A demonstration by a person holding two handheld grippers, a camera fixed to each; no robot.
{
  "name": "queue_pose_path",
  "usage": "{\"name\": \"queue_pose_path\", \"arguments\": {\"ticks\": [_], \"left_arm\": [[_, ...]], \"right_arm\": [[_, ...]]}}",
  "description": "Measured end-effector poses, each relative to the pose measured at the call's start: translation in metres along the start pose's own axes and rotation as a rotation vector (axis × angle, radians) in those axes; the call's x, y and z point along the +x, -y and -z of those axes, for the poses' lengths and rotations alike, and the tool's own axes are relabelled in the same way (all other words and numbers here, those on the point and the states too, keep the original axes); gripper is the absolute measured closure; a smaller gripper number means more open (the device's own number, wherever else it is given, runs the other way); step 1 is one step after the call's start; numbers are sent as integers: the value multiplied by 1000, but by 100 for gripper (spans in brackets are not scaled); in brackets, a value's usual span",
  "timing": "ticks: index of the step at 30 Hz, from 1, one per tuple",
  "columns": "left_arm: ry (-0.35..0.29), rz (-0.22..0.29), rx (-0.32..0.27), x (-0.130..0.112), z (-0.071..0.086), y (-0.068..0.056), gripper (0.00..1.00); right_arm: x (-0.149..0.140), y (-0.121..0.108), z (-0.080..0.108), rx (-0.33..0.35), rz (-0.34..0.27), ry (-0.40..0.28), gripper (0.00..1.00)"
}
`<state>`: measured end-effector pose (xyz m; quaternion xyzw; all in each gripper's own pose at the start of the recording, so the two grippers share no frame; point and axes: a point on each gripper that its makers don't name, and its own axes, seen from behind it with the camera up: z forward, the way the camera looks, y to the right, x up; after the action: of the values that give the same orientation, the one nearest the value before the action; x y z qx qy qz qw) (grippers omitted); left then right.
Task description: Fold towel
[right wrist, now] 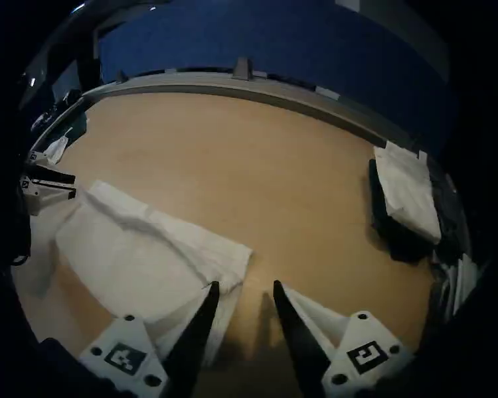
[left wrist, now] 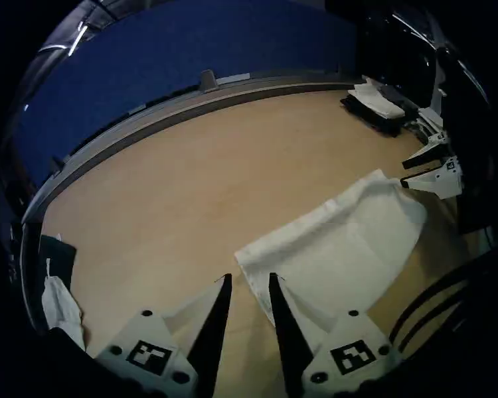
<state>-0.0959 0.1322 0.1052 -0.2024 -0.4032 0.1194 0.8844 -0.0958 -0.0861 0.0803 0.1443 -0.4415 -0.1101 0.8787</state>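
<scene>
The left tool (left wrist: 249,277) was held with its fingers apart and unclamped. One corner of the white towel (left wrist: 342,245), spread flat on the desk (left wrist: 182,179), lay just ahead of its tips. The right tool (right wrist: 246,285) was likewise held apart, with another towel corner just ahead of one finger.

Left gripper view: camera on the left gripper (left wrist: 249,277), low and close over the table (left wrist: 182,199), facing along its fingers toward the blue wall (left wrist: 182,60). Right gripper view: camera on the right gripper (right wrist: 244,284), equally low, facing the same wall. The two stand at opposite ends of the towel (left wrist: 342,245). Shared: towel, tabletop, wall, and probably the folded pile (right wrist: 408,189), dim at the rim.
</scene>
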Motion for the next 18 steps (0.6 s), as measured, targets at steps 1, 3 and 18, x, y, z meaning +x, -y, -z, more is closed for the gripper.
{"name": "queue_pose_path", "arguments": {"ticks": [1, 3, 18], "left_arm": [[0, 2, -2, 0, 1, 0, 54], [-1, 7, -5, 1, 2, 0, 41], [-10, 22, -6, 2, 9, 0, 5]], "right_arm": [[0, 0, 1, 1, -1, -2, 22], [1, 0, 3, 2, -5, -7, 13], [4, 0, 10, 10, -19, -23, 5]]}}
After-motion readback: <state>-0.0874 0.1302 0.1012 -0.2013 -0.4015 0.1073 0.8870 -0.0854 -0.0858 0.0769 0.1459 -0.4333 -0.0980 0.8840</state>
